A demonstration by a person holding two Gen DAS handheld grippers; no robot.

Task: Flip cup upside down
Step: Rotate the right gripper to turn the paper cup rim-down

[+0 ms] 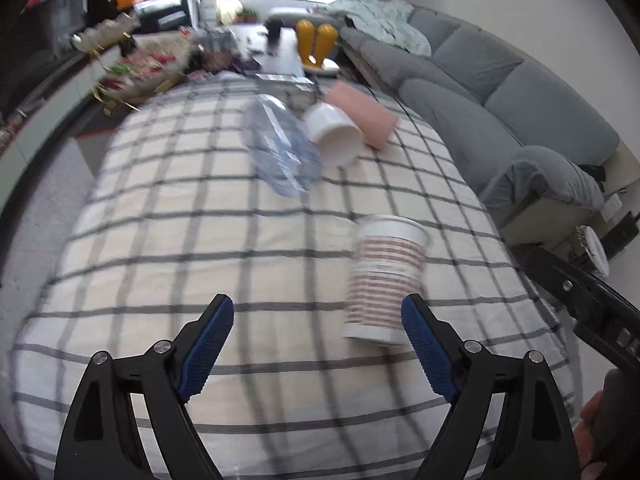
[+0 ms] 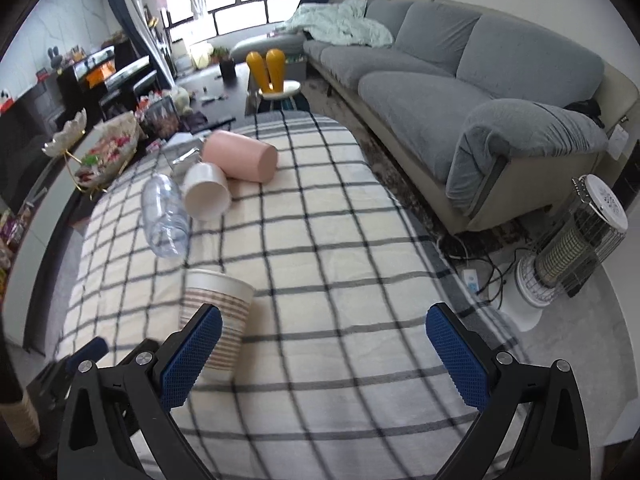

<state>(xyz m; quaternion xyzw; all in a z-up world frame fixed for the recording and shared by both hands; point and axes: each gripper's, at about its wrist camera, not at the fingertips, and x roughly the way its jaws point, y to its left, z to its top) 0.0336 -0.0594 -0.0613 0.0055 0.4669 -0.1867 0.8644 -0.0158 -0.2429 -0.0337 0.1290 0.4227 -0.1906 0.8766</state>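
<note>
A striped paper cup (image 1: 384, 276) (image 2: 216, 320) stands rim-up on the checked counter (image 1: 200, 240) (image 2: 320, 240), beside the left claw (image 1: 318, 322), whose blue pads gape wide and empty. The right claw (image 2: 324, 334) is likewise spread wide, the cup just outside its left pad. Farther back lie a white cup (image 2: 206, 192), a pink cylinder (image 2: 240, 156) and a clear bottle (image 2: 164, 216).

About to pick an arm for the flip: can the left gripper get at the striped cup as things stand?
Probably yes. The left gripper is open and holds nothing, and the striped cup stands upright just ahead, beside its right finger. Only bare cloth lies between; the bottle lies further back.
</note>
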